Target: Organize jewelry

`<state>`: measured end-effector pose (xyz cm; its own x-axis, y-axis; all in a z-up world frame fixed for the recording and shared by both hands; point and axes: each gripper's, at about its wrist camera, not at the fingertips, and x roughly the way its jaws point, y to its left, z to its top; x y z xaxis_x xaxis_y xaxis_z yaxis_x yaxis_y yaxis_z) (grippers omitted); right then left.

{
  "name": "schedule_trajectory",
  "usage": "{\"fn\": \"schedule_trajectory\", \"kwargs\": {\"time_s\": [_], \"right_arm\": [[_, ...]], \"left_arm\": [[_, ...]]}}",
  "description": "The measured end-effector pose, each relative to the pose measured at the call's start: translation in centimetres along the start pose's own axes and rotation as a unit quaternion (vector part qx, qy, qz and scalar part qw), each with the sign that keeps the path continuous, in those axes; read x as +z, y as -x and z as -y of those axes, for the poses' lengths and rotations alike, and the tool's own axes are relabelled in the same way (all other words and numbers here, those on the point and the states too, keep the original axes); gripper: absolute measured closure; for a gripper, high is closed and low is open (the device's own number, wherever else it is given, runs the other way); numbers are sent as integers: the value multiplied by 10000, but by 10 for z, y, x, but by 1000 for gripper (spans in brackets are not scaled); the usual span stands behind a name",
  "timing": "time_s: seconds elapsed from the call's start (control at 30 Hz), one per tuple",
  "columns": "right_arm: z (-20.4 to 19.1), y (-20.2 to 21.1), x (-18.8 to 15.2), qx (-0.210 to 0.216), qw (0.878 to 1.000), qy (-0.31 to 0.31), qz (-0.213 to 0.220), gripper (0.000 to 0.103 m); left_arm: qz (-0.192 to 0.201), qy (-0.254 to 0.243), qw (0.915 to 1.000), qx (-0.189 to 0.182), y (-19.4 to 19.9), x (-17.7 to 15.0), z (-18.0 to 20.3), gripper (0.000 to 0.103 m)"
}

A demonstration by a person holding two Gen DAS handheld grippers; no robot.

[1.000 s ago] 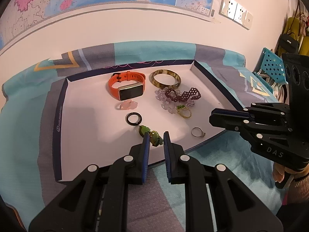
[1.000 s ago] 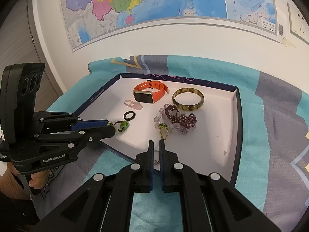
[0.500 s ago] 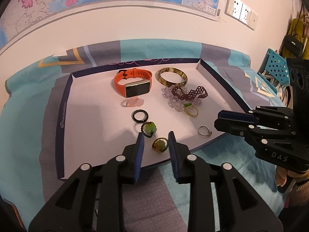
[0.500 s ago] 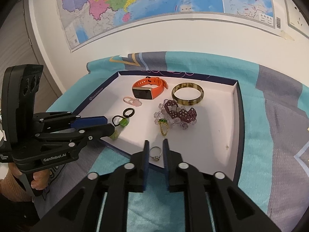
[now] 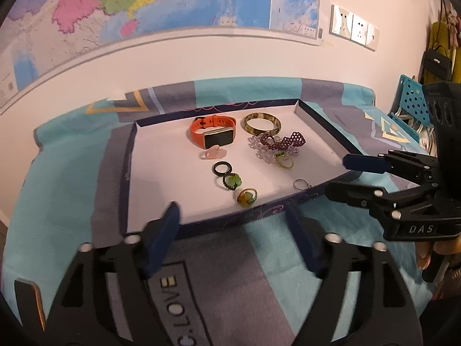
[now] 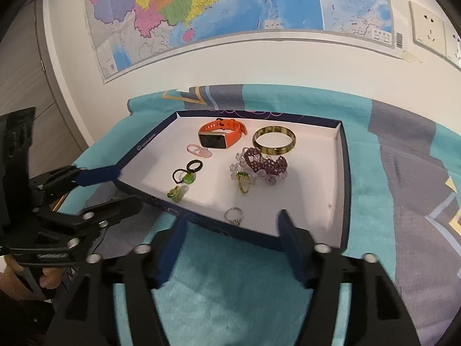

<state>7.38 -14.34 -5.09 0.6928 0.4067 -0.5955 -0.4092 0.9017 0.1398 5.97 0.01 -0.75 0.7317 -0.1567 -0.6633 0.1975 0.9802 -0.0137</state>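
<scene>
In the left wrist view, the left gripper (image 5: 233,219) fills the lower frame, its jaws spread wide with nothing between them, held over the patterned blanket (image 5: 66,178) just short of the tray (image 5: 131,155). On the tray's white floor at centre frame, the orange watch (image 5: 213,134) lies upper centre, with a pink ring (image 5: 213,152), a black ring (image 5: 222,169), a green beaded ring (image 5: 230,180) and a green-stone ring (image 5: 246,196) strung down toward the near rim. Right of the watch sits the amber bangle (image 5: 260,123), below it the purple bead bracelets (image 5: 276,144), a gold ring (image 5: 283,161), then a silver ring (image 5: 301,184) by the near rim. At right frame, the right gripper (image 5: 335,176) hovers beside the tray's corner, its jaws parted and empty. A wall map (image 5: 144,3) spans the top.
</scene>
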Motion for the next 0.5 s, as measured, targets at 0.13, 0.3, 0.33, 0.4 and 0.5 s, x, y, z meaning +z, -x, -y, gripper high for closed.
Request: {"fn": "schedule_trajectory", "kwargs": {"time_s": [0.13, 0.3, 0.33, 0.4, 0.5], "right_arm": [[-4, 9, -9, -188, 9998, 2, 108, 12], [-8, 14, -22, -337, 9994, -29, 103, 7], [-9, 15, -24, -367, 9993, -26, 101, 7], [-10, 16, -28, -380, 9992, -43, 77, 7], [-12, 20, -33, -409, 9991, -43, 73, 7]], "left_arm": [[179, -33, 9995, 244, 15, -8, 2, 5], [267, 108, 9990, 355, 26, -16, 1, 5], [262, 141, 9989, 370, 28, -18, 1, 5], [237, 188, 9987, 418, 29, -22, 2, 5], [160, 229, 9984, 497, 29, -26, 4, 5]]}}
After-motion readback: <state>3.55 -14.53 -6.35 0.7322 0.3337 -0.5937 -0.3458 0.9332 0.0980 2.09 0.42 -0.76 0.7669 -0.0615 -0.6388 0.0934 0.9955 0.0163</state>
